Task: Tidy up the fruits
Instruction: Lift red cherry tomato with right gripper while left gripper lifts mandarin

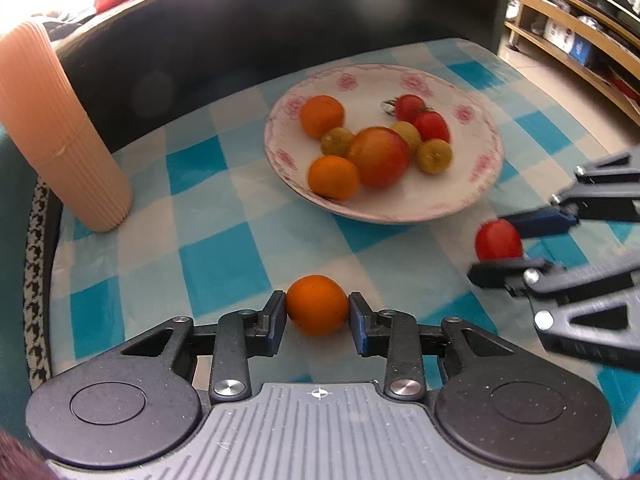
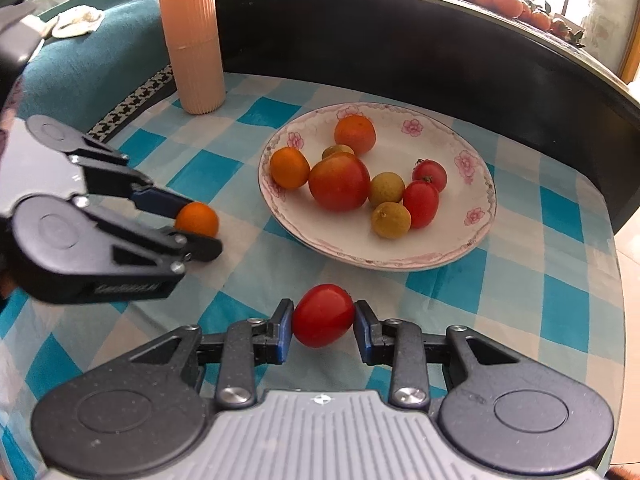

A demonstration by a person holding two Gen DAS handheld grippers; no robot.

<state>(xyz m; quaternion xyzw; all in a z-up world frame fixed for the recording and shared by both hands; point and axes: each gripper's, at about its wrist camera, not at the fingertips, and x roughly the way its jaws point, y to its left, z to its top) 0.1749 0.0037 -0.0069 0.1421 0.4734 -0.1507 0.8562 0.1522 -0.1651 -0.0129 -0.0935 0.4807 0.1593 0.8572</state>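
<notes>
Left gripper (image 1: 317,312) clamped on a small orange (image 1: 317,311), pads touching both its sides, fruit just above the blue-and-white checked cloth (image 1: 208,264), on the near side of the plate. Right gripper (image 2: 323,316) clamped on a cherry tomato (image 2: 323,315), pads pressed to either side; tomato also held over the cloth, short of the plate's near rim. Each gripper shows in the other's view: right one at the right edge of the left wrist view, left one at the left edge of the right wrist view, well apart from each other. Flower-patterned plate (image 2: 476,184) sits mid-cloth, holding two more oranges, one large red-orange fruit (image 2: 339,181) in the middle, three yellow-green round fruits, two red tomatoes. The large fruit touches the nearer orange and a yellow-green one. Ribbed peach-coloured cylinder (image 2: 191,36) stands upright at the far left corner of the cloth, apart from the plate. Dark curved backrest (image 2: 400,40) runs behind the cloth. Wooden shelving (image 1: 568,36) at far right in the left wrist view.
</notes>
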